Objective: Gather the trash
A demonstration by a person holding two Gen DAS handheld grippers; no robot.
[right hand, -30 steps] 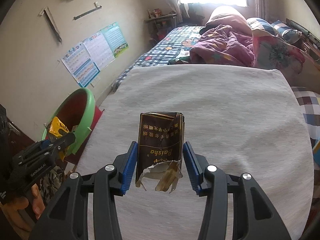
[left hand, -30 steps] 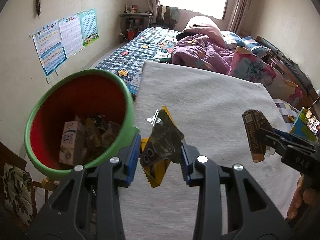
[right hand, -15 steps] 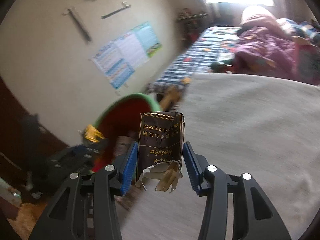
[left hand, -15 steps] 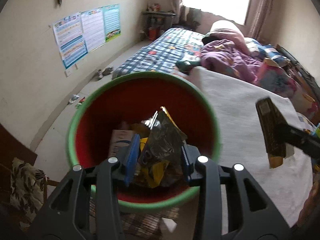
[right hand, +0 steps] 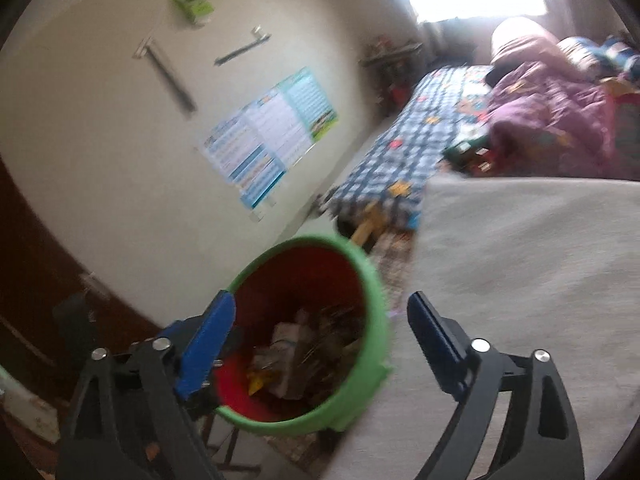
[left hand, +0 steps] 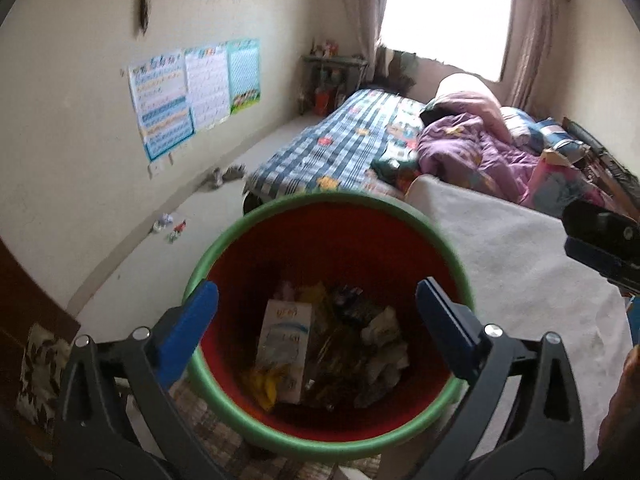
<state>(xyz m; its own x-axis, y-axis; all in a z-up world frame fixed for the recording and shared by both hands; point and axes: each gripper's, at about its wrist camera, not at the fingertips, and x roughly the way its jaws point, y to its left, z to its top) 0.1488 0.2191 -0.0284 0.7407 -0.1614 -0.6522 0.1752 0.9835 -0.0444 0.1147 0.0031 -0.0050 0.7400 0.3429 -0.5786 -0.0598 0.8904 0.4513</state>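
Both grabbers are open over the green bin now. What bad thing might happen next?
1. The green bin looks perched on a seat by the grey cloth; a bump from the left gripper or right gripper might tip it.
2. The two open grippers are close together over the bin and could knock each other.
3. The trash piles loosely; more dropped pieces might bounce out.
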